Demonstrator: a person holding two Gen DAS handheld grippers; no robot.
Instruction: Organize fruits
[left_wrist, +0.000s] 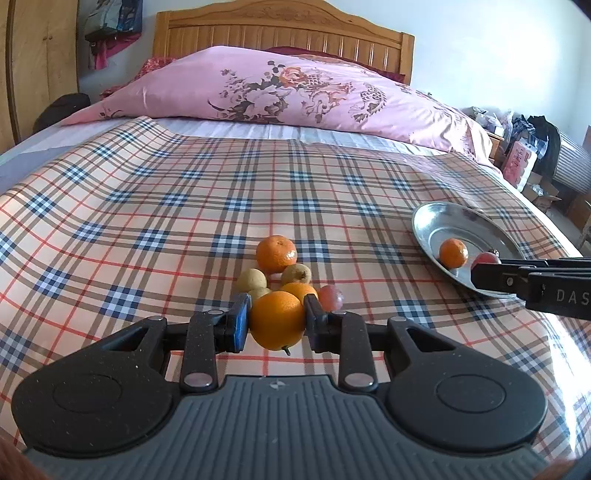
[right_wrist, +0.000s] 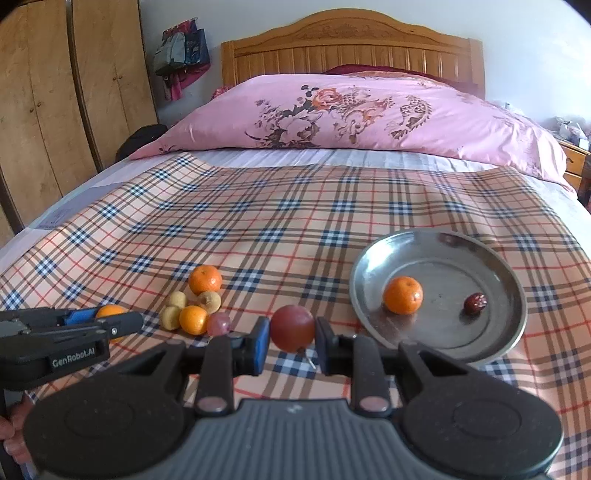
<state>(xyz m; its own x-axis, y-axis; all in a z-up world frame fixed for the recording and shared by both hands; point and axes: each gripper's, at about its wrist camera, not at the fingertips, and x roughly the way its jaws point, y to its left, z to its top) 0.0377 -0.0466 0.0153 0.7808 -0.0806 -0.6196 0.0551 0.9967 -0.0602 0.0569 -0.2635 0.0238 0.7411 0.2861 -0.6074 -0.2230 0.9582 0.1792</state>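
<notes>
While clamped across the middle, left tool (left_wrist: 277, 320) on firm orange (left_wrist: 277, 319), right tool (right_wrist: 291, 334) on smooth, probably slippery plum (right_wrist: 292, 328): gentle pressure advised.

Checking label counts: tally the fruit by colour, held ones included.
Orange fruits: 4
Tan fruits: 3
Pink grape: 1
Red round fruit: 1
Dark red date: 1
Total: 10

The left claw (right_wrist: 122, 325) carries "GenRobot.AI" in white letters along its side. The right claw (left_wrist: 480, 275) shows only "DAS", cut off at the edge.
</notes>
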